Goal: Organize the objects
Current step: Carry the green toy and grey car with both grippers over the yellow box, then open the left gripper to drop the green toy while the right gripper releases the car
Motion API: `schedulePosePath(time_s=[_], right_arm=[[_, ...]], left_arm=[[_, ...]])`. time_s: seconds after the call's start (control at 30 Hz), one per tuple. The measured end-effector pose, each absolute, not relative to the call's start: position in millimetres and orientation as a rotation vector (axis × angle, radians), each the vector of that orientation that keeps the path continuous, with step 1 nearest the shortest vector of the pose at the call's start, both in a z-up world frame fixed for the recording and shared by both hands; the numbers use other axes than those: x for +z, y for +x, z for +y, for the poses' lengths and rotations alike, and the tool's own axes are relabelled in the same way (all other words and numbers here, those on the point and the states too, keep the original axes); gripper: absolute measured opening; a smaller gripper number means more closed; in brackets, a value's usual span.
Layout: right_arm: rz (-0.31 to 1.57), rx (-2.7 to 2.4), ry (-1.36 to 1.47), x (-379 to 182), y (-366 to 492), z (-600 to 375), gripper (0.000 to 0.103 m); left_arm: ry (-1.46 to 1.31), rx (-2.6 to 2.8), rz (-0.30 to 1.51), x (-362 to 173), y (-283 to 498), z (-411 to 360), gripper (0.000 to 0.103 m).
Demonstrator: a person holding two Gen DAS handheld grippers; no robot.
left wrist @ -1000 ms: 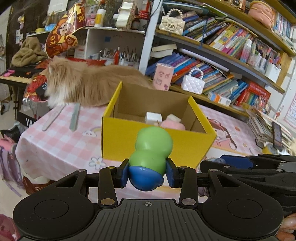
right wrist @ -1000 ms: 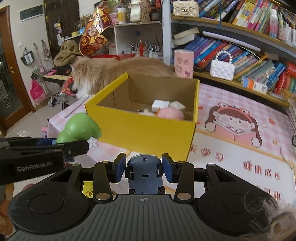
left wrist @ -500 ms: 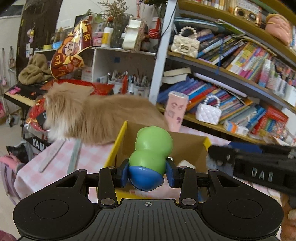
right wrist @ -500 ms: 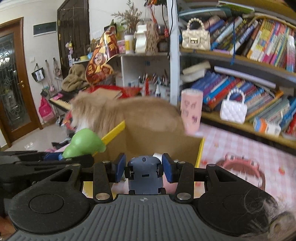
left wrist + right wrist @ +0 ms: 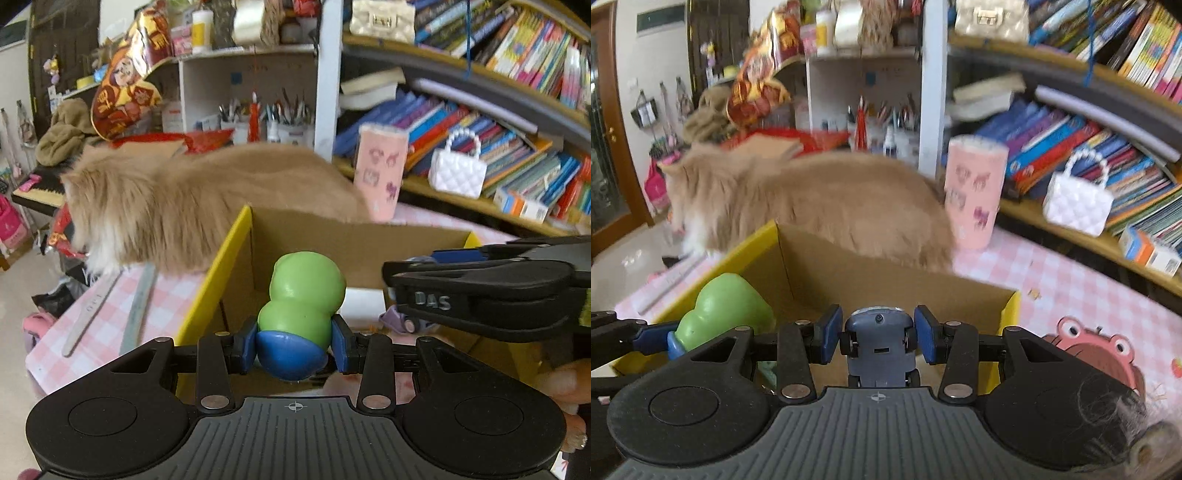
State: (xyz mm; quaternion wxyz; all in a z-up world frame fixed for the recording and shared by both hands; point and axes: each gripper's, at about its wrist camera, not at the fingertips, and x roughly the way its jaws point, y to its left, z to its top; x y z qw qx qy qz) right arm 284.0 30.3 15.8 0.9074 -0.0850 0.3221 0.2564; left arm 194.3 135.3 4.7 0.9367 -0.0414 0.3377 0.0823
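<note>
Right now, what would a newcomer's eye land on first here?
Probably the fluffy tan cat lying on the pink checked table right behind the yellow box. Next, the green and blue toy clamped in the left gripper over the box.

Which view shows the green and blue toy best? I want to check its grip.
The left wrist view: the green and blue toy sits centred between the left gripper's pads. The right wrist view shows only its green top at the left edge.

Bright daylight, fisheye-bent edges, motion blur (right view worse)
</note>
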Motion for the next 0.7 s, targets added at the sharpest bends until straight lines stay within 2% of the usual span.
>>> schedulePosePath(time_s=[0.47,0.5,0.53,0.6,0.7], right_arm=[[0.665,0.560,-0.236,11,287,44,0.040],[0.663,0.554,-0.240,11,287,44,0.040],[0.662,0.548,-0.243,11,287,44,0.041],[0.656,0.536,-0.248,14,285,43,0.050],[0.639,0.536,-0.229,20,279,37,0.053]], left_arm=[[-0.056,0.192,0.758,-13,191,130,0.045],[-0.061,0.194,0.755,-12,190,131,0.046],[-0.064,0.195,0.751,-11,189,131,0.054],[-0.065,0.188,0.733,-8,185,131,0.059],[-0.051,0.187,0.700,0,179,129,0.069]])
